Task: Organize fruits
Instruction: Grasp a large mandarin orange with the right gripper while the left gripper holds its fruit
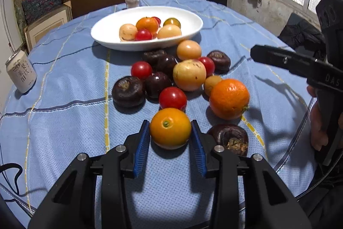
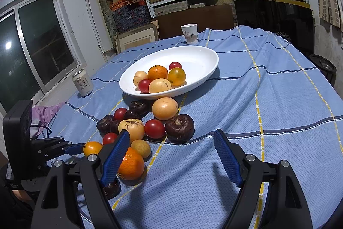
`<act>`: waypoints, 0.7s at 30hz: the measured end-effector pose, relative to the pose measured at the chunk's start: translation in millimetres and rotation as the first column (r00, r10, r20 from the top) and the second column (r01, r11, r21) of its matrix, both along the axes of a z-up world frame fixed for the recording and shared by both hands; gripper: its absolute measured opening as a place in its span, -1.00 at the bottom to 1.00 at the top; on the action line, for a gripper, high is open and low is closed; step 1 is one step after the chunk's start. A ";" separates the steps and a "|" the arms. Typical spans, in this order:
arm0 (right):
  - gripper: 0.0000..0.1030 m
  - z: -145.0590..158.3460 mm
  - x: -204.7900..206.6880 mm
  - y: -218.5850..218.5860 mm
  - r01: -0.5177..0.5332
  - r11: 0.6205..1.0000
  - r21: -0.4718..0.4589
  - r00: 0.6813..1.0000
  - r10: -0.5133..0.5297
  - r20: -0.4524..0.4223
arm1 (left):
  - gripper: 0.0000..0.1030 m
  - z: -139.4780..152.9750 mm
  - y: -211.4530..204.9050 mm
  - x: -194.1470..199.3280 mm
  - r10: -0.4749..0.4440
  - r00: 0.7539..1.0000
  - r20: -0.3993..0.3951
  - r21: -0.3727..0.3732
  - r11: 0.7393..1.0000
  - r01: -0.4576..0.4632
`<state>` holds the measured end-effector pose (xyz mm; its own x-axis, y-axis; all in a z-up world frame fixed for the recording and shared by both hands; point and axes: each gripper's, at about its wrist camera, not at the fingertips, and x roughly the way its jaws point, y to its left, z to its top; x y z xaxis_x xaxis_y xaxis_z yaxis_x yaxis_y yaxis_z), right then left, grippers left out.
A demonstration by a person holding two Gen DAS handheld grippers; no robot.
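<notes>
Legible markings: three items bear print, one readable.

The right gripper (image 1: 265,56), right of the white bowl (image 1: 107,25), shows "DAS" on its body. The can (image 1: 20,72), left of the bowl, carries Chinese characters; the paper cup (image 2: 189,33) behind it has red print too small to read.

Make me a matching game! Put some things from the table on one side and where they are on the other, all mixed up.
1. yellow-orange fruit
2. paper cup
3. drink can
4. small red tomato

A. inside the white dish
B. between the left gripper fingers
C. beyond the dish's far side
D. near the window-side table edge

Pairs: 1-B, 2-C, 3-D, 4-A
</notes>
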<state>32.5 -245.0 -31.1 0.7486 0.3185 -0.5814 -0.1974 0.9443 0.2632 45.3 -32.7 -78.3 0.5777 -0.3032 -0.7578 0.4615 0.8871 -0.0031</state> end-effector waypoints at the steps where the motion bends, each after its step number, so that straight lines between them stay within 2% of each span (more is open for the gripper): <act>1: 0.57 0.1 -0.2 0.1 0.000 1.000 0.000 1.000 0.000 0.001 | -0.29 0.3 0.8 -0.1 0.002 1.000 0.000 -0.005 1.000 -0.002; 11: 0.57 0.0 -0.3 -0.3 -0.004 1.000 0.001 1.000 0.004 0.002 | -0.29 6.0 7.8 -2.8 0.004 1.000 0.019 -0.060 0.998 -0.003; 13: 0.57 0.0 -1.0 3.5 -0.038 0.999 0.001 0.999 0.038 -0.003 | -0.29 7.3 10.5 -2.8 0.016 1.000 0.023 -0.075 0.997 -0.014; 17: 0.57 -3.2 -6.4 30.8 -0.173 0.983 -0.057 0.984 0.171 -0.046 | -0.29 8.2 15.0 -1.3 0.030 0.999 0.016 -0.097 0.995 -0.028; 21: 0.57 -6.6 -7.8 52.0 -0.219 0.971 -0.094 0.974 0.211 -0.083 | -0.29 7.8 14.6 -1.9 0.026 1.000 0.015 -0.095 0.995 -0.024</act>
<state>24.8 -193.0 -37.7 0.6241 0.4035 -0.6691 -0.3828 0.9044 0.1883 43.5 -18.1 -70.5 0.5977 -0.3583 -0.7172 0.4400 0.8944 -0.0802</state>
